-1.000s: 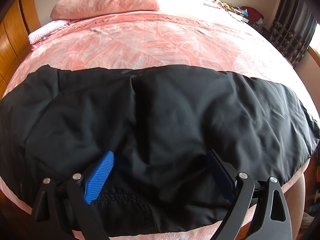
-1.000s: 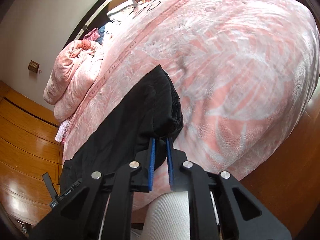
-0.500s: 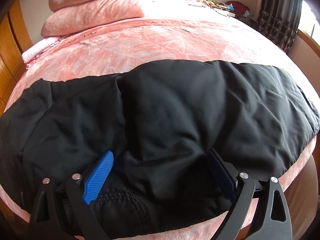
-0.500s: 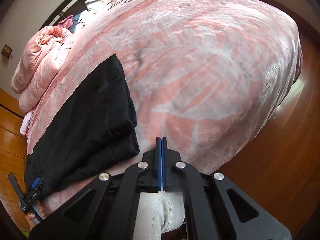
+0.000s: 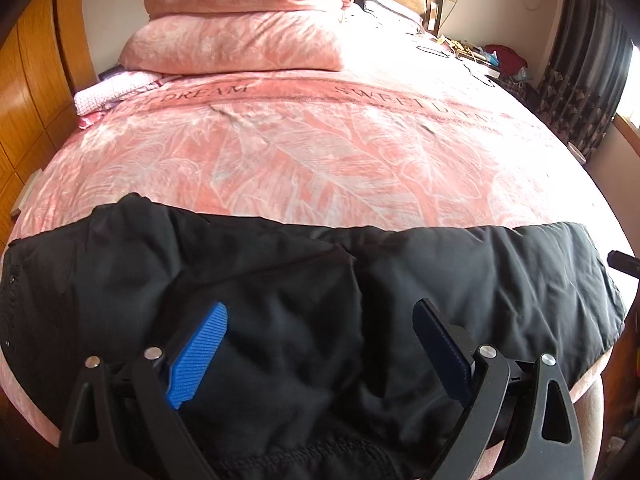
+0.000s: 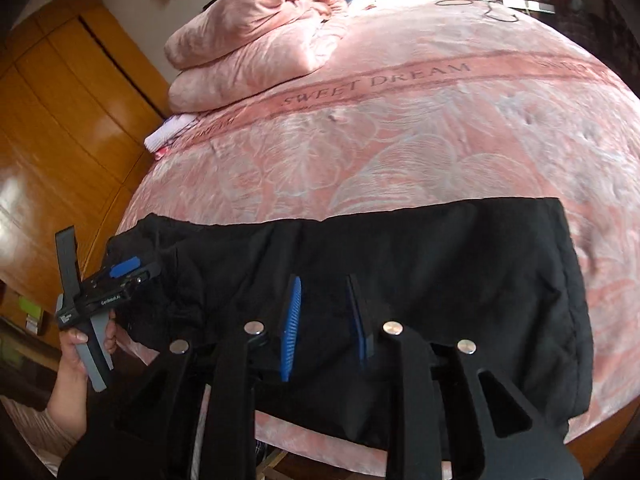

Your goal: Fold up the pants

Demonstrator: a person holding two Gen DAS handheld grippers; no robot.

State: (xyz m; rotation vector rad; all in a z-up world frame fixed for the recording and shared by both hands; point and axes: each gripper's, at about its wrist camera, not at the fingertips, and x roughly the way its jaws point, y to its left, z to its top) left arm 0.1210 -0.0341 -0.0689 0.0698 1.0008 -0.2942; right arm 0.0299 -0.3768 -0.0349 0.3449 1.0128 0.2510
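My right tongs [image 6: 326, 320]: tipped down over the near edge of the bed, jaws a little apart and opening, black cloth behind them, nothing pinched between the blue pads.
My left tongs [image 5: 318, 350]: also angled downward, jaws spread wide over the pants; whether the pads press the cloth I cannot tell.
My left hand [image 6: 82, 350]: seen from the right camera, wrapped round the grey handle, wrist low beside the bed's left corner, sleeve dark.
Pants [image 6: 420, 280]: black, lying as a long folded band across the near edge of the bed, one end by my left tongs, the other end squared off at the right.
Bedspread [image 5: 320, 152]: pink, leaf pattern, lettered stripe beyond the pants.
Pillows [image 5: 244, 28]: two pink ones stacked at the head.
Wardrobe [image 6: 68, 100]: wooden, along the left.
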